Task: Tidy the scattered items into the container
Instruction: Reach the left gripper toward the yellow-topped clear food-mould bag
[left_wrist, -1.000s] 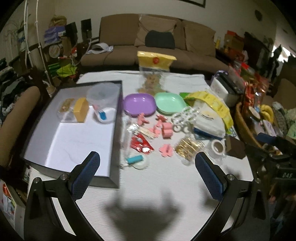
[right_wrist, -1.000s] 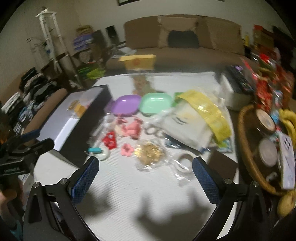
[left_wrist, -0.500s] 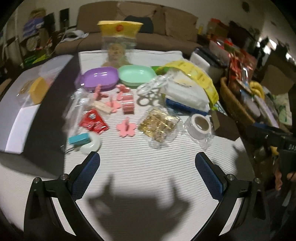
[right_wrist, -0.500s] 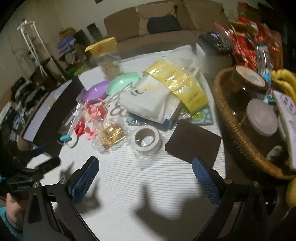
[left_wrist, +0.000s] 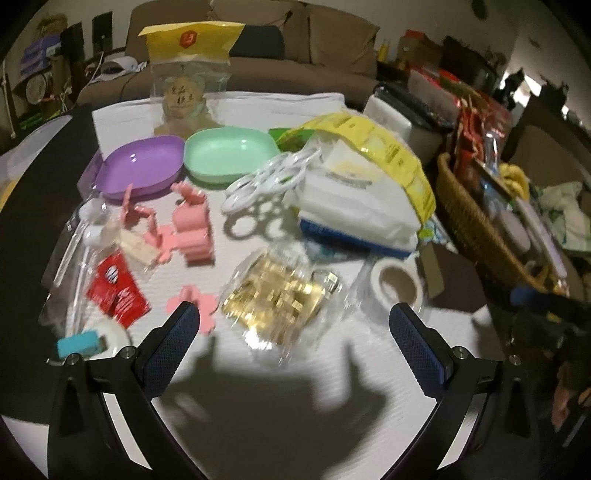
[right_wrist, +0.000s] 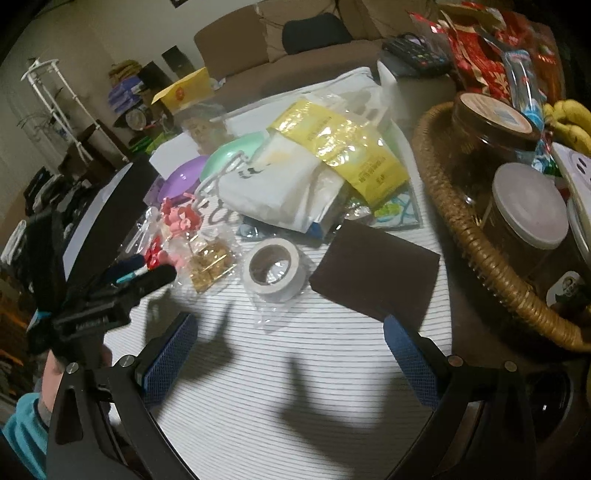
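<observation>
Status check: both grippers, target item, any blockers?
Left hand-held gripper open, empty, over clear bag of gold clips. Right hand-held gripper open, empty, short of white tape roll. Nothing in the way.

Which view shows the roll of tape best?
The right wrist view: the roll of tape sits near centre, sharp, with its whole ring and wrapper visible. In the left wrist view it is blurred, off to the right.
</observation>
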